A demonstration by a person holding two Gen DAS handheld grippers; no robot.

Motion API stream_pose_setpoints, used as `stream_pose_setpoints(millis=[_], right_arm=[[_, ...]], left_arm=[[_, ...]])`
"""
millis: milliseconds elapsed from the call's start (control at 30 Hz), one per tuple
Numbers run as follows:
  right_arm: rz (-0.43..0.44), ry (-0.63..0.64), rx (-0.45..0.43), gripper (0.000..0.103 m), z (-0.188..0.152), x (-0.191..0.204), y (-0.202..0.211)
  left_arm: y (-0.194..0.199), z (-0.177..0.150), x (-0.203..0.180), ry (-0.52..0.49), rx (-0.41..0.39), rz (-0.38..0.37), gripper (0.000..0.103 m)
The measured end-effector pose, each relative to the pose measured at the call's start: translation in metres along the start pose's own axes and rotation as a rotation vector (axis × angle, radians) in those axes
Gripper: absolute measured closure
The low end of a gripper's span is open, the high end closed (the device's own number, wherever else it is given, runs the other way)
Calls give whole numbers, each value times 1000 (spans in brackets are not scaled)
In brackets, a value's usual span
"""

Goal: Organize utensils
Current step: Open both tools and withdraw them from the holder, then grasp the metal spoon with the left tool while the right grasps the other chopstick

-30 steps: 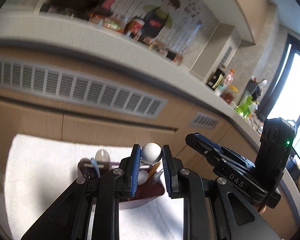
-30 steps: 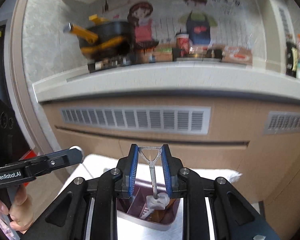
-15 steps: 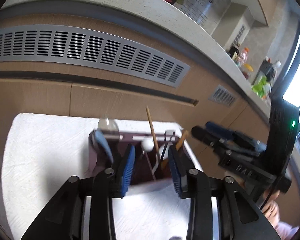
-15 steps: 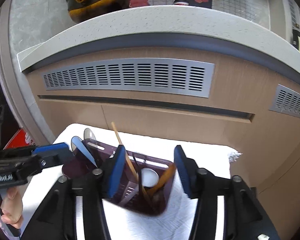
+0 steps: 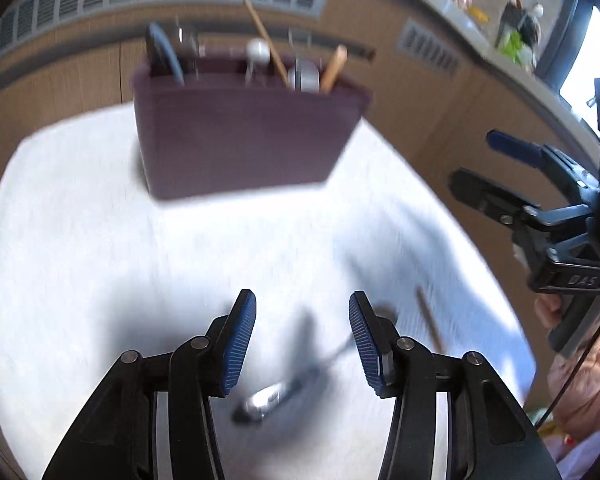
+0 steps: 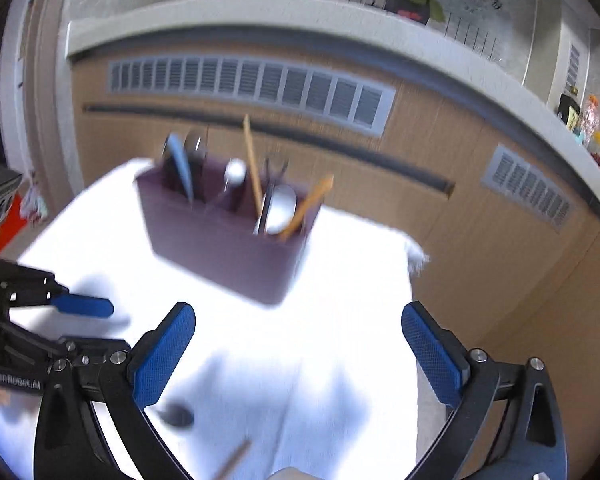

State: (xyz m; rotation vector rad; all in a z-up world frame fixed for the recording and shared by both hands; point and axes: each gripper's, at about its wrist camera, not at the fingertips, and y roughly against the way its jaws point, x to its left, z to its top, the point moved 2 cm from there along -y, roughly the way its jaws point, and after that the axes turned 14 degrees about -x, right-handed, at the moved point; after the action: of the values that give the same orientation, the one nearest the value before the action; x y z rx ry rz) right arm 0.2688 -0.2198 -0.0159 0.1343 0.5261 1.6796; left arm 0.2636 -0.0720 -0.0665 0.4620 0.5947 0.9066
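Both grippers had dropped away from the caddy's rim since the earlier frames, where each held a utensil over its compartments, and now pointed down at the white cloth in front of it. The left gripper was empty, its jaws partway apart and opening above a metal spoon lying on the cloth. The right gripper was also empty, its jaws opening very wide, with a dark spoon bowl and a wooden chopstick lying low in its view.

To do the pick well, the left gripper likely needed to come down square over the spoon's thin handle, straddle it, and close only once both pads reached cloth level; motion blur hid the handle's exact line.

The maroon caddy stood upright toward the far side of the cloth, near the wooden cabinet front, already holding spoons, chopsticks and a blue-edged utensil in separate compartments.
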Motion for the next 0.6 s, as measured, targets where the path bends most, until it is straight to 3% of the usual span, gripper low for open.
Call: stream_pose_setpoints(millis=[200, 300, 433, 600], right_arm=[[35, -83, 114, 1, -55, -11, 21], [25, -57, 168, 1, -78, -7, 27], [16, -75, 200, 1, -94, -12, 34], [-8, -153, 200, 1, -99, -30, 40]], left_arm=[[7, -35, 6, 25, 53, 22, 53], [14, -42, 2, 12, 56, 25, 52], [24, -56, -14, 3, 101, -16, 47], [35, -71, -55, -97, 165, -112, 46]])
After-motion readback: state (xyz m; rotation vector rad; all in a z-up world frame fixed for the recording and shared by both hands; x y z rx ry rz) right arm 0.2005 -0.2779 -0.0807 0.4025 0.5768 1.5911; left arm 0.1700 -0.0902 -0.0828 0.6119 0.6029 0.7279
